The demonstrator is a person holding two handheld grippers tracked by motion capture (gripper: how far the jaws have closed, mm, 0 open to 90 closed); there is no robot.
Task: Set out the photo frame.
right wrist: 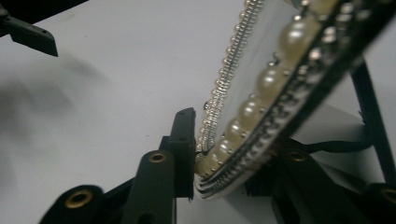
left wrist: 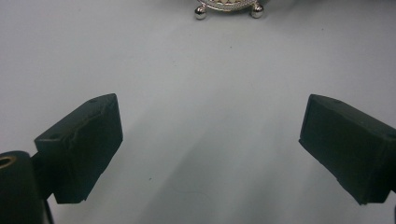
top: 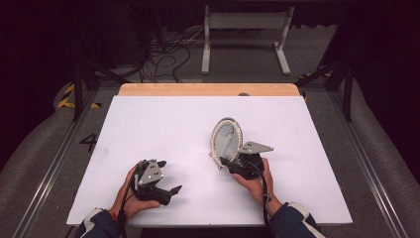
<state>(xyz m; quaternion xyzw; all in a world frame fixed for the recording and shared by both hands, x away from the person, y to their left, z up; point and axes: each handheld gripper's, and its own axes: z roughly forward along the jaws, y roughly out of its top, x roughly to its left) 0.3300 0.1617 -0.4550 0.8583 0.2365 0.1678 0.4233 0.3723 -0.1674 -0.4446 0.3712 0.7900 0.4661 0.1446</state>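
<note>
The right gripper (right wrist: 219, 154) pinched the oval pearl-rimmed photo frame (top: 226, 138) by its lower edge; that thin hold risked it twisting loose and toppling onto the table (top: 148, 129). The left gripper (left wrist: 210, 149) stood wide, empty.

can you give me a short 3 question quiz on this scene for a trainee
1. True or false: the left gripper is clamped on the oval picture frame.
2. What runs around the frame's rim in the right gripper view? A) pearl-like beads B) wooden pegs C) red tape
3. Fill in: the frame stands on the white ____.

Key
1. False. In the left gripper view its jaws stand wide apart over bare table, with the frame's ball feet farther off.
2. A. Pearl-like beads line the rim; the right gripper has that rim's lower edge between its jaws.
3. Table.
</note>
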